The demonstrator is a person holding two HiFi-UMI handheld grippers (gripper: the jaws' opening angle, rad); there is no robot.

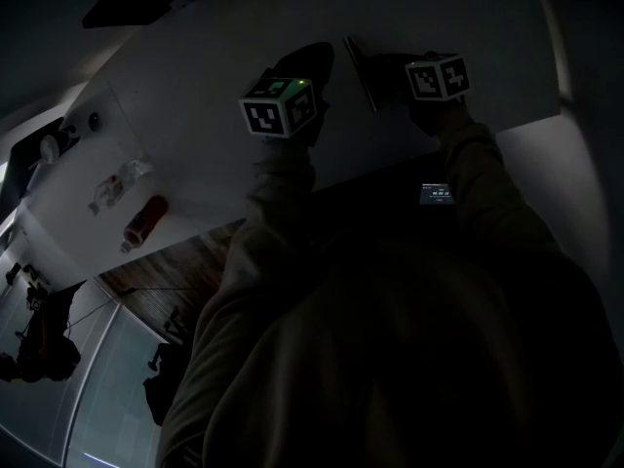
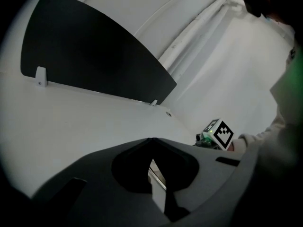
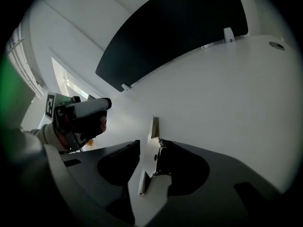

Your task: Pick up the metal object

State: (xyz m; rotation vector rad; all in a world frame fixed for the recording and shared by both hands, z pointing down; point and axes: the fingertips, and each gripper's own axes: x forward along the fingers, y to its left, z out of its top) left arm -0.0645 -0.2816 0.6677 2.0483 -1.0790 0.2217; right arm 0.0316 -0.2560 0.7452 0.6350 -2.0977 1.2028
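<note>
**Right fingers open around the metal strip on the counter**

The right gripper [image 3: 150, 141] has its fingers spread wide. The metal strip [image 3: 149, 155] is between them, a narrow flat piece with a small hole near its middle. It sits on the white counter [image 3: 227, 93]. One long edge touches the inner edge of the finger on the right of the right gripper view. The finger on the left of that view is clear of the strip, so the pads are not pressing on it.

In the dim head view the strip shows as a thin bar on the counter. It lies between the two marker cubes, just beside the right gripper and apart from the left one.

The left gripper [image 2: 150, 141] has its fingers closed, with the tips meeting in a point. A pale sliver shows through the slot behind the tips, and I cannot tell what it is. This gripper points across bare counter. The right gripper's cube is in its view, off to the right.

A black panel [image 3: 170, 32] stands upright along the far edge of the counter on small white clips.

Well to the left of both grippers, near the front edge of the counter, lie a clear bag [image 1: 117, 183] and a red thing [image 1: 144, 220]. They are close together. A small lit screen [image 1: 436, 194] shows below the right sleeve. Wood floor [image 1: 185, 261] is visible past the edge of the counter.
</note>
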